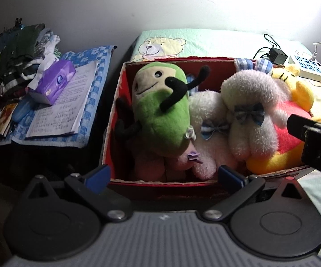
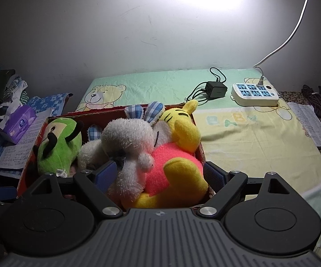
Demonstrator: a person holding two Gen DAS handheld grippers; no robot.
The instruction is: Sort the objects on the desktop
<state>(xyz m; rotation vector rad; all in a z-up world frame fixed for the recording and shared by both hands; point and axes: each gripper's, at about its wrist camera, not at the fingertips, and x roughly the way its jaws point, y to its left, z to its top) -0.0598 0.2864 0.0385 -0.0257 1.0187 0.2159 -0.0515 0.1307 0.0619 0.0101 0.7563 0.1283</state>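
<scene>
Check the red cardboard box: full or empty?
Full. The red cardboard box is packed with a green plush, white plush rabbits and a yellow bear plush.

A bear-print sheet [image 2: 249, 138] covers the bed; on it stand a red box [image 2: 33, 155] of plush toys, a charger [image 2: 216, 87], a power strip [image 2: 255, 94] and papers [image 2: 311, 124]

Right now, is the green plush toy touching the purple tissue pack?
Apart. Left wrist view: green plush toy sits inside red box; purple tissue pack lies on papers outside.
</scene>
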